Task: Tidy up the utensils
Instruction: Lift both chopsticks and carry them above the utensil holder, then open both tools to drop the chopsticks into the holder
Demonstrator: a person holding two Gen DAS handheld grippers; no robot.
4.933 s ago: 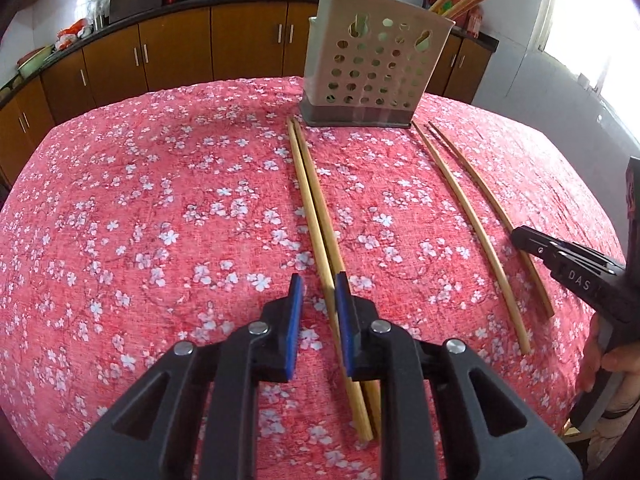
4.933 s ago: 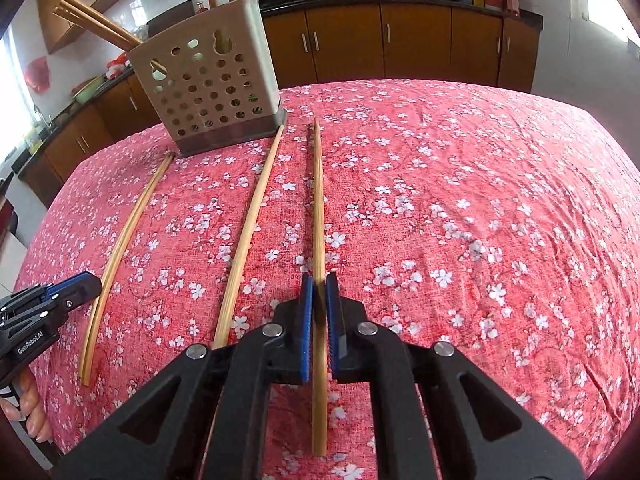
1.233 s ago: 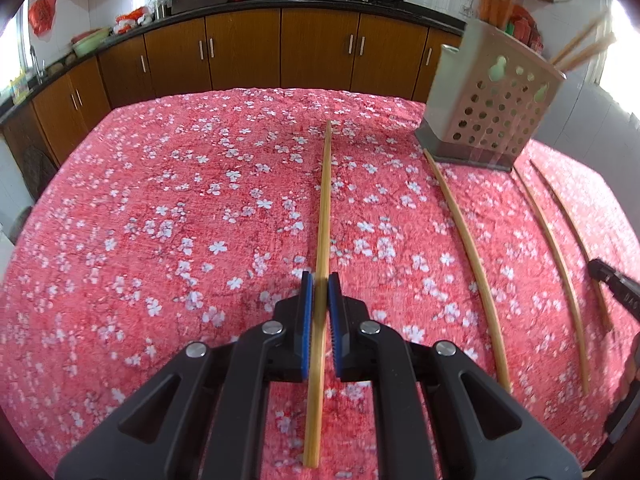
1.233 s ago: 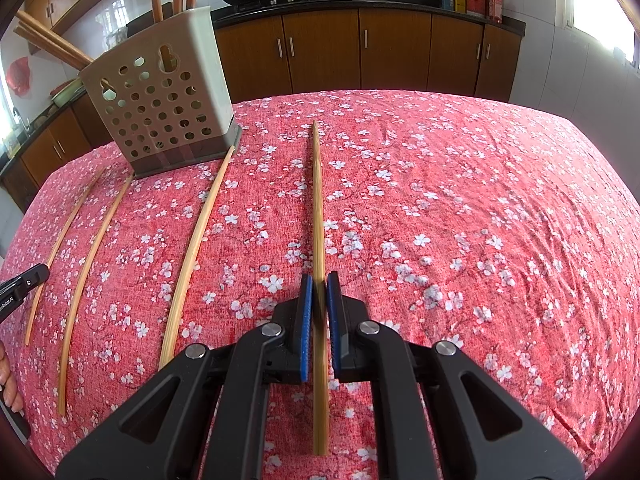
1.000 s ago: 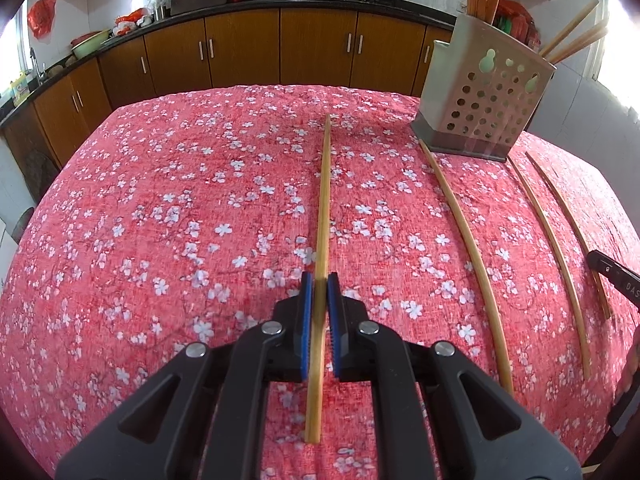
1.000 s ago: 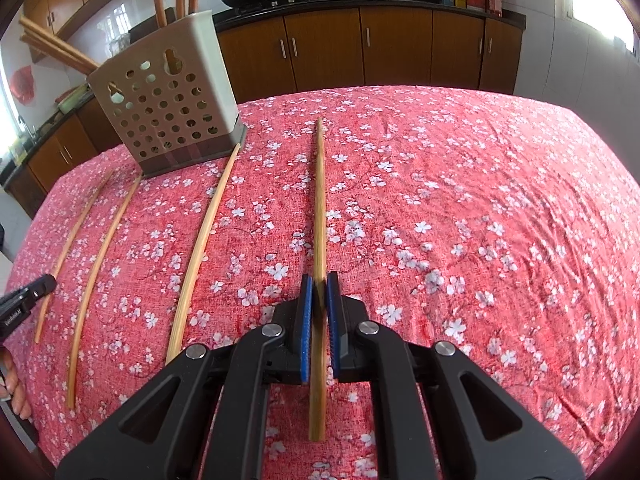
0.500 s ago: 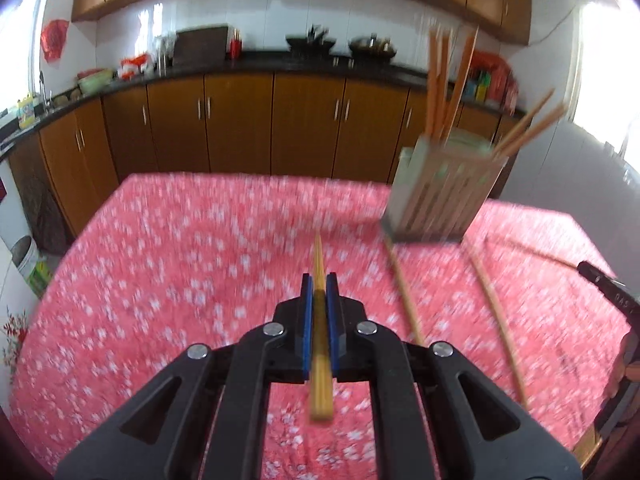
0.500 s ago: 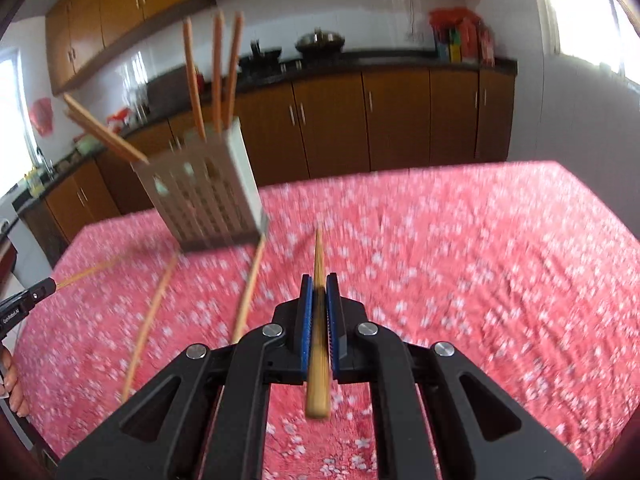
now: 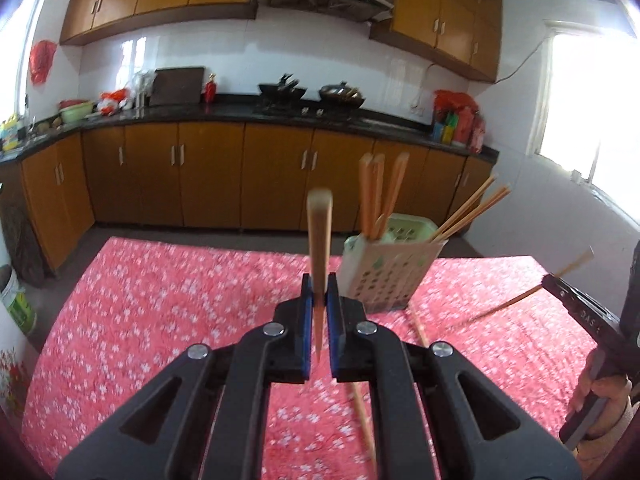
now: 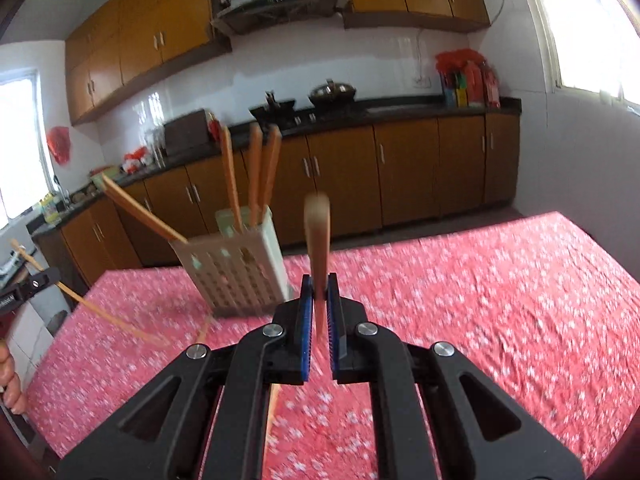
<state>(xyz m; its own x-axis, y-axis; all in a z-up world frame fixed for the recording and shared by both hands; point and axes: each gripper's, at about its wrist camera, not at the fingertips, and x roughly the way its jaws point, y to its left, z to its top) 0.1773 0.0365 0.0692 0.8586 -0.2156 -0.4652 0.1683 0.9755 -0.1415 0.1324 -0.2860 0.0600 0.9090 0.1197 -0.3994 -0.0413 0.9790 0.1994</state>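
Already stowed: several chopsticks in the holder [image 9: 390,268].
Left gripper [image 9: 319,320]: clamped on one chopstick [image 9: 319,236].
Right gripper [image 10: 319,316]: clamped on another chopstick [image 10: 318,240].
Left over: loose chopsticks [image 9: 362,412] on the worktop [image 9: 160,300].

- Chopstick [image 9: 319,236] clamped in left gripper [image 9: 319,322]: pale wood, matt.
- Gripper bodies: black plastic, slight sheen; blue ribbed pads [image 10: 306,320]; bright metal screws.
- Holder [image 9: 390,268]: cream perforated plastic, smooth.
- Tablecloth [image 9: 160,300]: red floral cloth, matt.
- Cabinets [image 9: 208,176]: brown wood, semi-gloss.
- Wall tiles [image 9: 240,64]: white, glossy.
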